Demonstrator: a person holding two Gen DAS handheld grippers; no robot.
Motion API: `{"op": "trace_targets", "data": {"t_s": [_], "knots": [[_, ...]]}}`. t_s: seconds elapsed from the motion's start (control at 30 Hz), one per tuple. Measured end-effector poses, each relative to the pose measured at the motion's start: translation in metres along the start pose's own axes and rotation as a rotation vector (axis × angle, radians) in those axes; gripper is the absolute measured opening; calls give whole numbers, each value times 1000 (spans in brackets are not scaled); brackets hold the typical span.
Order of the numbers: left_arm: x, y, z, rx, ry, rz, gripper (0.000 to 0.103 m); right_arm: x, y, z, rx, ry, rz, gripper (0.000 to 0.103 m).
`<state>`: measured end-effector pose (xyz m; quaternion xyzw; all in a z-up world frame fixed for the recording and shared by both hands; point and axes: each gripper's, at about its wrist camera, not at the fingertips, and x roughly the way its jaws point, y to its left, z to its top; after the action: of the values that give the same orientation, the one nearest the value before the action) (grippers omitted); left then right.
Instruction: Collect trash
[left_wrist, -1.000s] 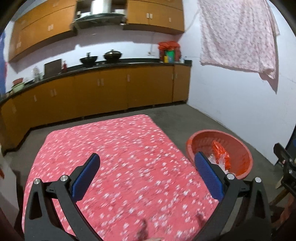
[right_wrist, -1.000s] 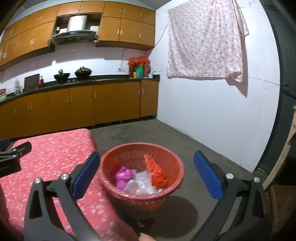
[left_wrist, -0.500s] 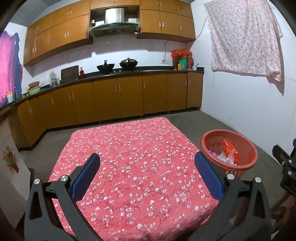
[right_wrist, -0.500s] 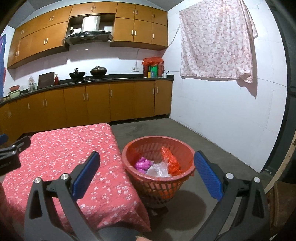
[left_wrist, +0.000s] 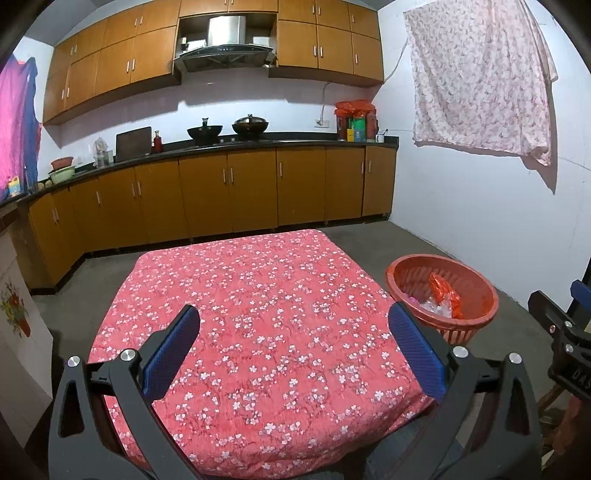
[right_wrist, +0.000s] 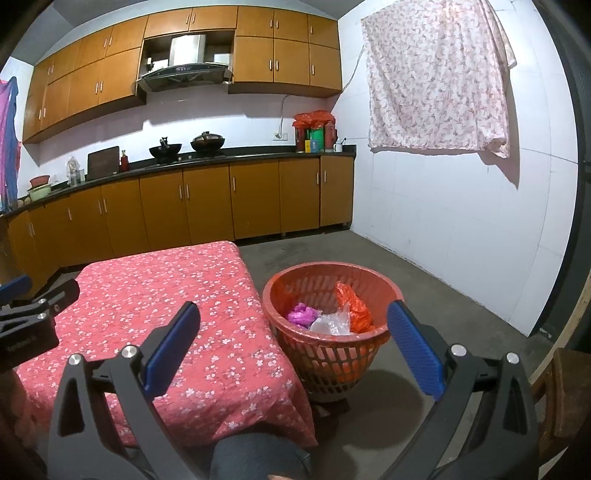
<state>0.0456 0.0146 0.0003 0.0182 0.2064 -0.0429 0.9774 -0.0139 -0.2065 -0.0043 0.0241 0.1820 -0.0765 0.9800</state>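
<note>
A red plastic basket (right_wrist: 328, 354) stands on the floor to the right of the table; it also shows in the left wrist view (left_wrist: 476, 317). Inside lie an orange bag (right_wrist: 354, 310), a purple wad (right_wrist: 303, 314) and clear plastic (right_wrist: 330, 325). The table wears a red flowered cloth (left_wrist: 266, 332) with nothing on it. My left gripper (left_wrist: 293, 350) is open and empty above the table's near edge. My right gripper (right_wrist: 291, 347) is open and empty, raised between the table's corner and the basket.
Wooden kitchen cabinets (left_wrist: 229, 195) and a dark counter with woks run along the far wall. A flowered sheet (left_wrist: 480, 74) hangs on the white right wall. A wooden chair (right_wrist: 565, 391) stands at the right edge. Grey floor surrounds the table.
Both grippers have risen and pulled back from the table and basket, so both look smaller and farther. The jaws stay open and empty.
</note>
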Motion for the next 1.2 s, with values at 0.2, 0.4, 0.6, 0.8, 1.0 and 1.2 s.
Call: {"op": "trace_targets", "data": {"t_s": [0.2,0.4,0.6,0.8,1.0,1.2], "knots": [[-4,1,-4,11,-5,3,101,-1,2,-2,-1,2,-3,99],[-5,2,-6,7,4,0,101,-2,3,-3,0,4,-5,99],[-6,3,-5,6,1,-7,101,-3,3,-4,0,3,-8,99],[-6,4,-5,2,5,-12,101,-4,3,-4,1,3,-9,99],[-5,6,-4,-9,14,-17,101,-4,3,-4,0,4,-8,99],[-5,8,-4,-12,18,-19,101,-4,4,-5,-1,6,-8,99]]}}
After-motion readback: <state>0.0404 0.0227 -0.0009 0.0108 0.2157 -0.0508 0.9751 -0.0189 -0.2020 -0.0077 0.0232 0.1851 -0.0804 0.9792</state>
